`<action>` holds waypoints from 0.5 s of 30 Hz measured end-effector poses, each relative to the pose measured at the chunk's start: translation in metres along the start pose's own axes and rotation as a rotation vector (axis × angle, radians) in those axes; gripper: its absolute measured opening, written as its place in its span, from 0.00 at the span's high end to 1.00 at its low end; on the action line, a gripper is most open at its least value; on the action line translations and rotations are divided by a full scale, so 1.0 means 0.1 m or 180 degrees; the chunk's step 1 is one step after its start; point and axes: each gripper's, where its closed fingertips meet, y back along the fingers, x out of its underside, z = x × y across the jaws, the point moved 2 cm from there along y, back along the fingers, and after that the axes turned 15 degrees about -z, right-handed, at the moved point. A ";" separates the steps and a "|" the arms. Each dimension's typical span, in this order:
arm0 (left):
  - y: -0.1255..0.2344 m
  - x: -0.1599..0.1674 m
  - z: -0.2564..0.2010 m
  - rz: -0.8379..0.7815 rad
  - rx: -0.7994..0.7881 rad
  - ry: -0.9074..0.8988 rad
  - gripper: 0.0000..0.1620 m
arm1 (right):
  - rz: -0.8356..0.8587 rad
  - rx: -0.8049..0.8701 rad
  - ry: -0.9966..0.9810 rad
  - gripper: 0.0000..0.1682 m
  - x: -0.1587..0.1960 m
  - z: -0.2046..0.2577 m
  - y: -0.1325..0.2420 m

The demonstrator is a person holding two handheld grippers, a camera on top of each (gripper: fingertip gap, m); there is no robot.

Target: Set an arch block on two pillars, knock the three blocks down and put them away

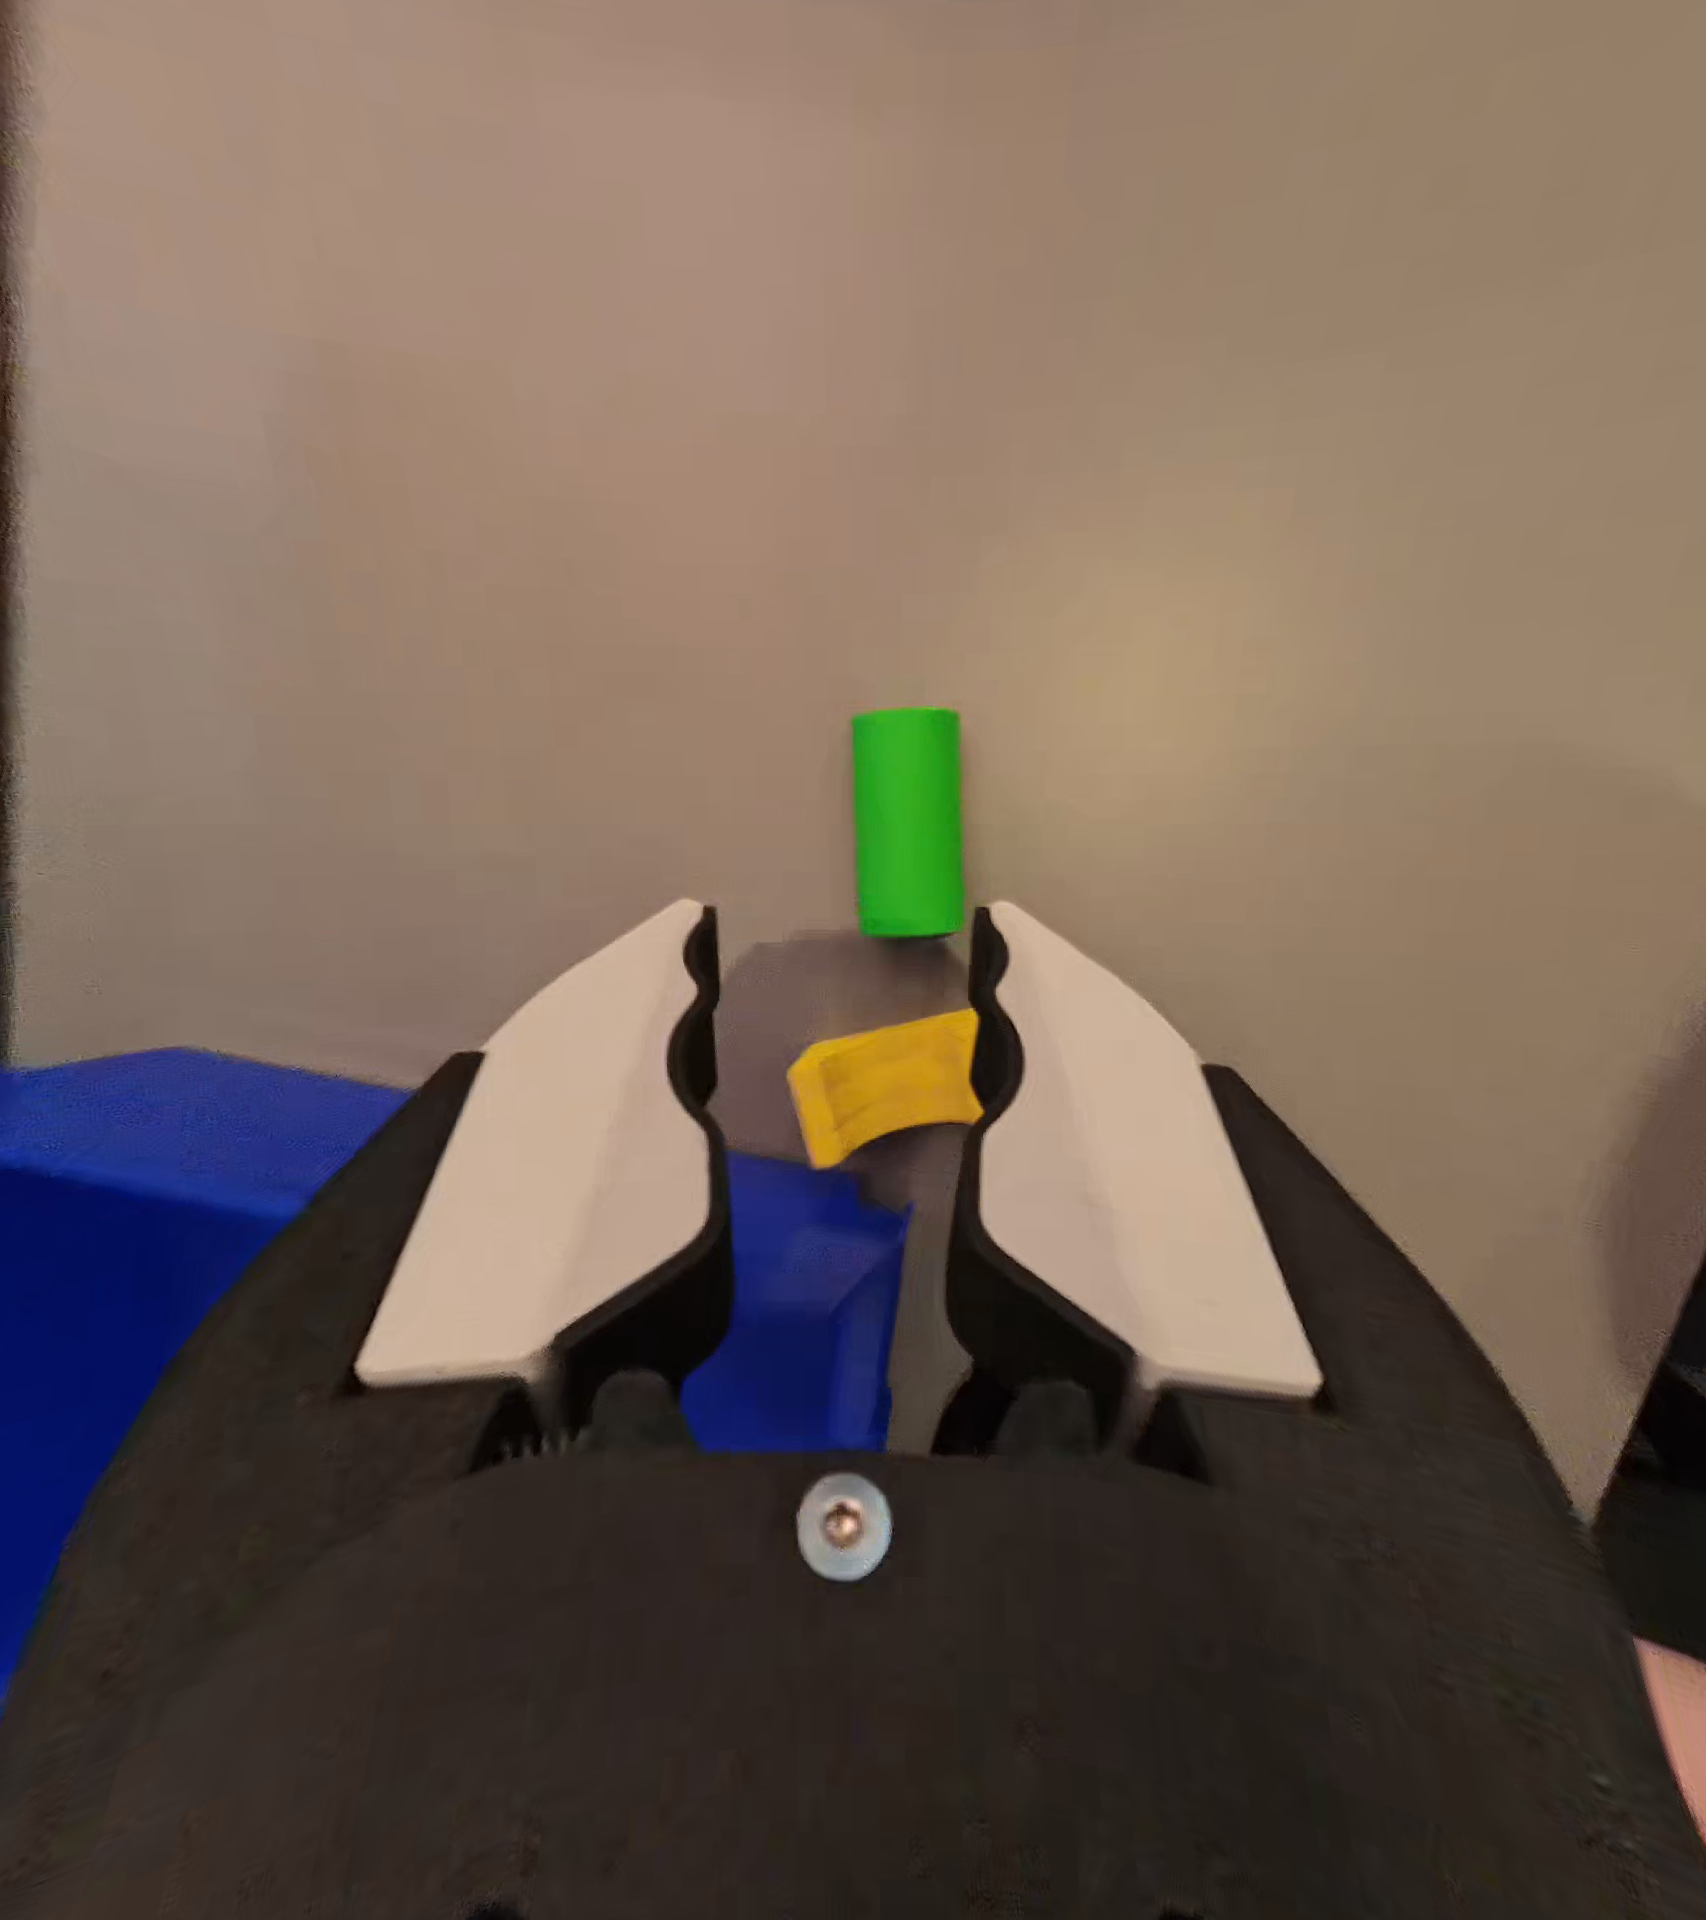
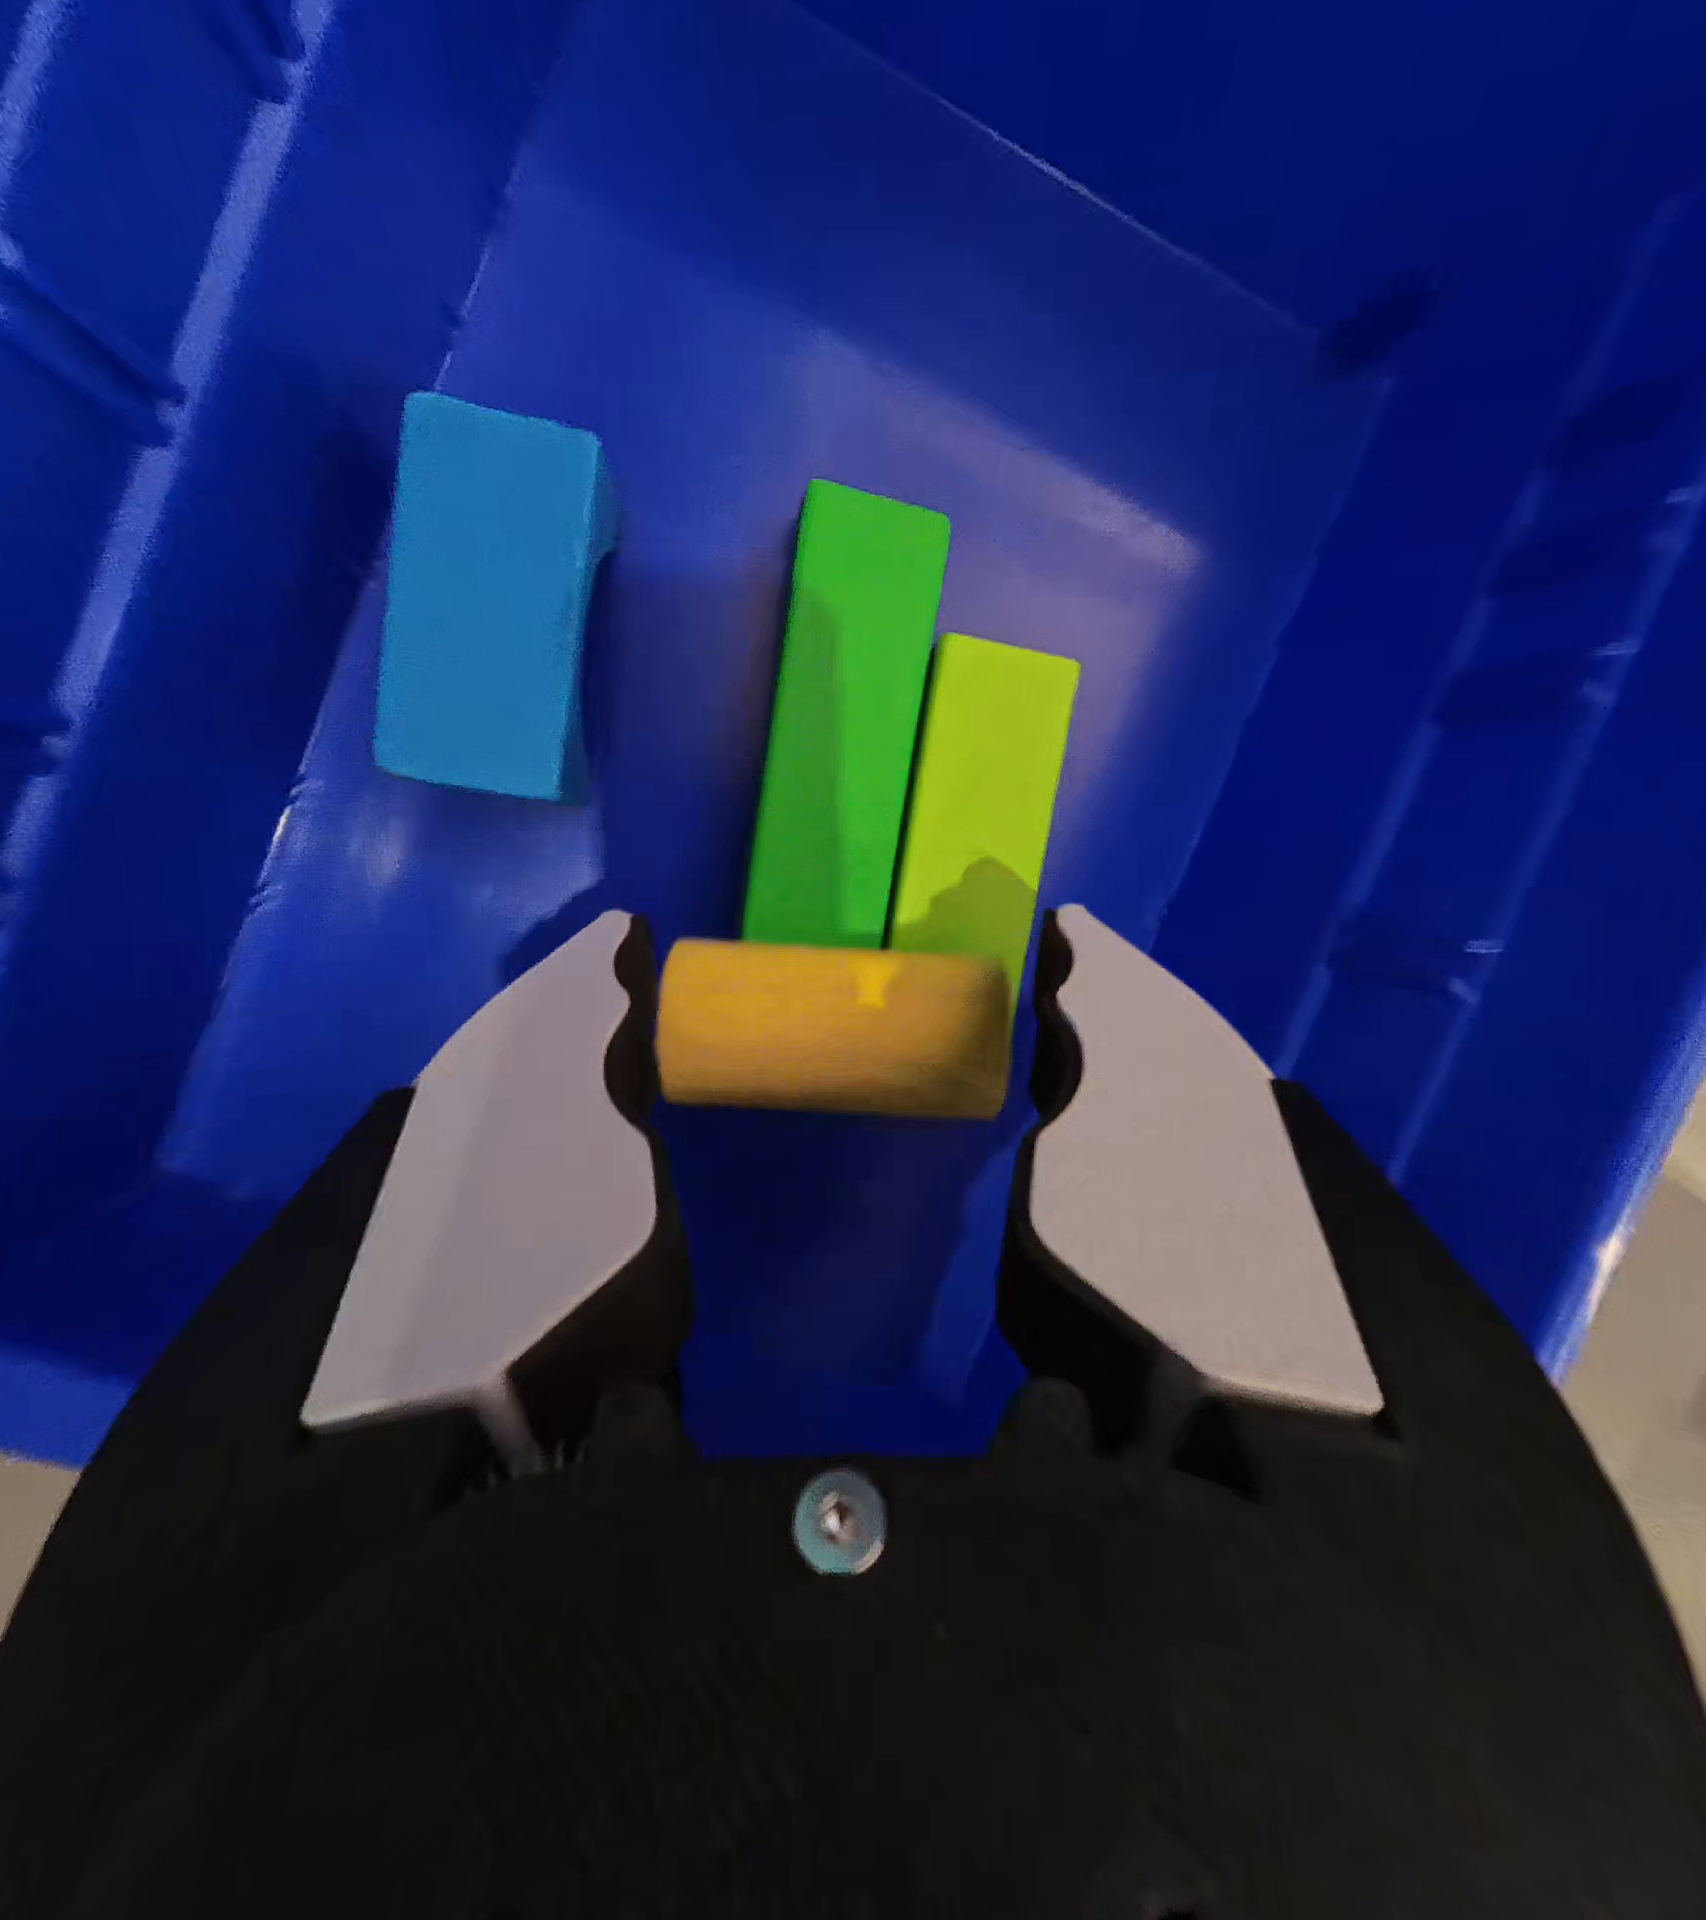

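- Left wrist view: the left tongs [image 1: 844,971] hover above a grey table [image 1: 1244,520], fingers spread apart and holding nothing.
- Between and just beyond the fingertips lies a yellow arch block [image 1: 880,1081] on the table, its far end hidden behind the right-hand finger.
- Farther off a green cylinder [image 1: 906,823] lies on the table, apart from the arch.
- The rim of a blue bin [image 1: 101,1195] shows at the lower left, near the arch.
- A white rounded object at the far left edge is too blurred to identify.
- Right wrist view: the right tongs [image 2: 838,1013] point down into the blue bin [image 2: 1451,623], fingers spread.
- A tan-yellow cylinder [image 2: 833,1034] sits crosswise between the fingertips. A small gap shows at each end, so it looks let go rather than gripped; motion blur leaves open whether it is falling or already resting.
- On the bin floor lie a light blue block [image 2: 490,597], a green bar [image 2: 854,717] and a lime bar [image 2: 984,790], the two bars side by side and touching.
- Judgement: the putting-away step is in hand. One pillar is at the bin; the arch and green cylinder are still out on the table.
- Next, the left tongs likely need to lower around the arch, close across its narrow width, then carry it to the bin.
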 end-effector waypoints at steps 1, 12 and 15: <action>-0.17 0.04 -0.07 0.0171 0.0148 0.0047 0.69 | -0.0058 0.0044 0.0002 0.56 -0.01 -0.02 -0.01; -0.94 0.41 -0.39 0.1188 0.0625 -0.0097 0.79 | -0.1003 0.0078 -0.0109 0.57 -0.32 -0.15 0.38; -0.91 0.23 -0.28 0.0778 0.0612 0.0053 0.79 | -0.1493 -0.0019 -0.0024 0.57 -0.53 -0.05 0.53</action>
